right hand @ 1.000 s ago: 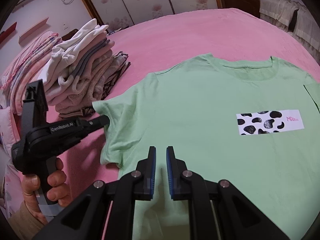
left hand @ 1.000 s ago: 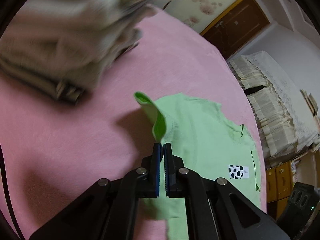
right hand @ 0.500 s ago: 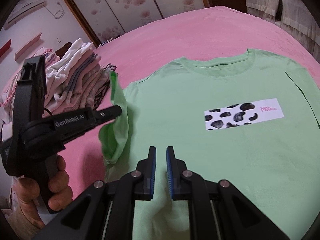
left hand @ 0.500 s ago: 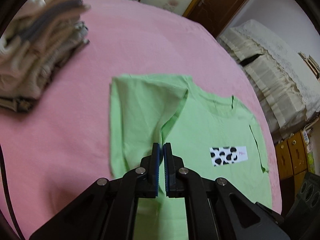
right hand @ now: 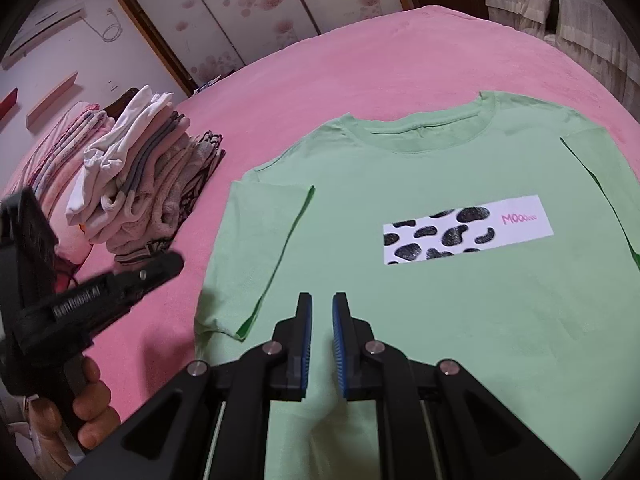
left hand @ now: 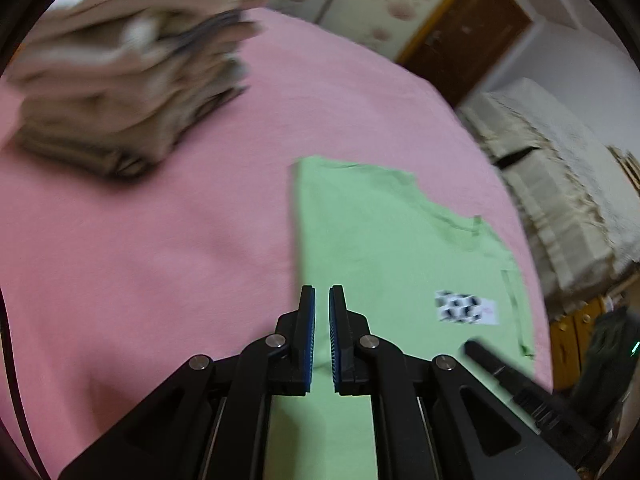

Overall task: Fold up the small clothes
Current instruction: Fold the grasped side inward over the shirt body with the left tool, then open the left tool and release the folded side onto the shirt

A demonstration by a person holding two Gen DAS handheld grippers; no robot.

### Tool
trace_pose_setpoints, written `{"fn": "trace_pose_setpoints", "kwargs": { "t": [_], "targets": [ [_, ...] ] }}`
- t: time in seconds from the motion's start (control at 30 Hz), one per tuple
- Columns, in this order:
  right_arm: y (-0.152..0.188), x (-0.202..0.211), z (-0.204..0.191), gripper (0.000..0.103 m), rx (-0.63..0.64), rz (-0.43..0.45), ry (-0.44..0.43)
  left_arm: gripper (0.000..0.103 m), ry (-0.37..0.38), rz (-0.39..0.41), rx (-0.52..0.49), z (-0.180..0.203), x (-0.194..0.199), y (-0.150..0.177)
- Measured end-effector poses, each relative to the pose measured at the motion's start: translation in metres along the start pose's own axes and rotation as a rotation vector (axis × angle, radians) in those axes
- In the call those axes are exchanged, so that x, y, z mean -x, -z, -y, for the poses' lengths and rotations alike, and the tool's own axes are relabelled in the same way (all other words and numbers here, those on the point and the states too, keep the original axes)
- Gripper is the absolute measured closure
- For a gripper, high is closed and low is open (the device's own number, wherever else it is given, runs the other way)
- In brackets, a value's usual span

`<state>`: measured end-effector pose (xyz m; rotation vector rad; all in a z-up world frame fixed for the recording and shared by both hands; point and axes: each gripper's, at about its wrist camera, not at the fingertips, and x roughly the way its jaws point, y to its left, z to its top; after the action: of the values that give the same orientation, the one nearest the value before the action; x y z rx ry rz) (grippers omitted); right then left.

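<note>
One light green T-shirt (right hand: 460, 300) lies flat on a pink bedspread (right hand: 360, 60), one sleeve folded inward (a cow-spot strip (right hand: 466, 230) reads "MOO"). One pile of folded clothes (right hand: 144, 176) sits beside it. Two grippers, left (left hand: 322, 336) and right (right hand: 322, 344), hover nearly closed, holding nothing.

left gripper (left hand: 322, 334): fingers nearly together, empty | green T-shirt (left hand: 380, 232): flat on pink bedspread (left hand: 140, 248)
</note>
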<state>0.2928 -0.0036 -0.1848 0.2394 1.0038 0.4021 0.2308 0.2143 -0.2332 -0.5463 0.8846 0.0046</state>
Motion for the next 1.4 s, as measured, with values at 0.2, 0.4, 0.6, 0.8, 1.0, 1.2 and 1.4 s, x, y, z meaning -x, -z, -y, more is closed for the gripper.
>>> {"fn": "trace_pose_setpoints", "kwargs": {
  "t": [0.2,0.4,0.6,0.8,1.0,1.2,1.4],
  "targets": [
    [-0.012,-0.008,-0.017,0.093,0.050,-0.037,-0.043,0.097,-0.076,-0.057,-0.046,-0.022,-0.003,0.038],
    [-0.003,-0.022,-0.029,0.093,0.047,-0.102,-0.103,0.091,-0.044,-0.064,-0.073,-0.018,-0.010,0.051],
    [0.012,-0.029,-0.038,0.092,0.067,-0.149,-0.130,0.085,-0.058,-0.073,-0.135,-0.005,-0.022,0.050],
    [0.021,-0.034,-0.047,0.092,0.090,-0.175,-0.146,0.094,-0.079,-0.062,-0.083,-0.008,-0.028,0.044],
    [0.023,-0.037,-0.055,0.092,0.113,-0.179,-0.150,0.093,-0.059,-0.070,-0.055,-0.014,-0.030,0.048],
    [0.023,-0.036,-0.057,0.092,0.107,-0.173,-0.164,0.083,0.001,-0.072,-0.122,-0.002,-0.015,0.054],
    [0.019,-0.039,-0.062,0.092,0.119,-0.163,-0.162,0.083,-0.038,0.011,-0.136,0.004,-0.001,0.031]
  ]
}}
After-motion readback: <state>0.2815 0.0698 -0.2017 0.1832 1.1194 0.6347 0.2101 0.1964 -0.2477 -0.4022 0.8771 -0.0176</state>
